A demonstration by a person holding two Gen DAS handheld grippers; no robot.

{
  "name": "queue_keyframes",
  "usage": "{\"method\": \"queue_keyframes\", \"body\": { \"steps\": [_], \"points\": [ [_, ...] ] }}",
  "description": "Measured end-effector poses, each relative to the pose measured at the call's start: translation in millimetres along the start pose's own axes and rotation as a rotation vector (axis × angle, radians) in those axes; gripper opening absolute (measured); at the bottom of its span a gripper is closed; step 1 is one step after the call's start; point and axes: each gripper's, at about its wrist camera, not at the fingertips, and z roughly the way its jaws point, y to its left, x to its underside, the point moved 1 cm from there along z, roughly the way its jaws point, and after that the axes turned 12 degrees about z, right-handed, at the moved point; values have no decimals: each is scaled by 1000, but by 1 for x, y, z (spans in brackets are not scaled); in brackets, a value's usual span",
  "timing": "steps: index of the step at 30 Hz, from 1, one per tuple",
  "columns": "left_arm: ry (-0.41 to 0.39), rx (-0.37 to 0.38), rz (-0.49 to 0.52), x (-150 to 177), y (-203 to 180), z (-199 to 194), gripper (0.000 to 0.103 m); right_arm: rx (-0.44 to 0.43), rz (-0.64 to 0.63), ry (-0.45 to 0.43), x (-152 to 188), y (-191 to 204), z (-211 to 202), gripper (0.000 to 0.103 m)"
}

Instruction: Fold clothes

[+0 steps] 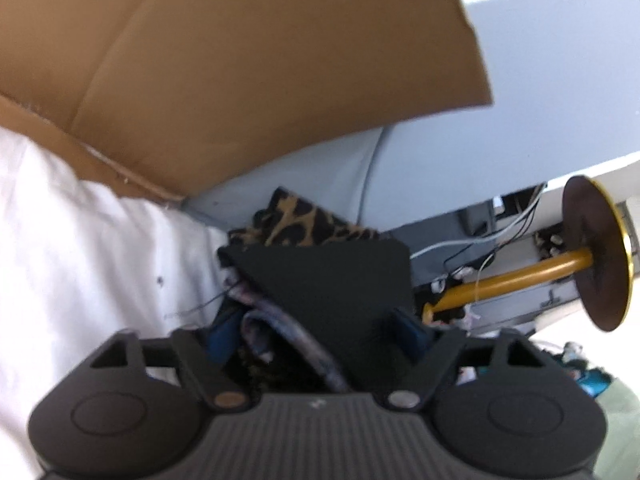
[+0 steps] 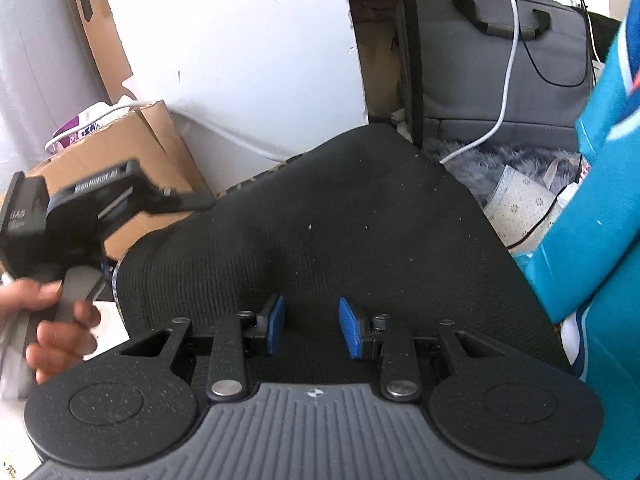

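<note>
- My right gripper point(image 2: 312, 328) has its jaws narrowly parted over the black cloth point(image 2: 340, 216), pads not pressing it.
- My left gripper point(image 1: 320, 340) stands wider; the cloth's corner lies between its pads point(image 1: 412, 330), ungripped as far as I can tell.
- The cloth spreads ahead of both, its long axis running left to right between them.
- A leopard garment point(image 1: 304, 224) lies behind; a cardboard box point(image 1: 240, 60) crowds the left.

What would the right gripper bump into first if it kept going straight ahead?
Most likely the black cloth. It fills the view just past the right gripper, whose blue pads stand apart with no fabric pinched between them. How near the cloth lies is hard to judge.
</note>
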Motion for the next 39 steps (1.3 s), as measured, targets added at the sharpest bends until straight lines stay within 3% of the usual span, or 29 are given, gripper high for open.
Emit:
{"method": "queue_keyframes", "body": {
  "steps": [2,4,5,10,16,21,28,32,34,37,39],
  "points": [
    [4,-11,18,-6,-4,-3,51,-1,5,1,1,-3,-2,38],
    [-2,-25,56,-12,-10,-7,24,-2,7,0,1,-4,-2,38],
    [-7,-32,78,-14,-14,-9,16,-3,11,-1,1,-5,-2,38],
    [-47,-96,191,-31,-32,-24,8,-9,12,-15,0,-3,-3,38],
    [-64,-249,299,-51,-50,-47,7,8,27,-13,5,-8,-3,38],
    [-36,-287,352,-54,-67,-62,8,12,65,-25,6,-14,-9,38],
    [32,-204,416,-19,-114,-51,15,21,93,-55,7,-24,-19,38],
    [88,-189,479,12,-132,-37,15,27,97,-57,8,-28,-21,38],
    [114,-188,532,23,-139,-32,20,29,97,-53,10,-30,-20,38],
    [162,-206,563,32,-134,-18,20,30,65,-32,14,-30,-13,38],
    [172,-221,562,35,-123,-14,13,36,65,-27,15,-33,-10,38]
  ]
}}
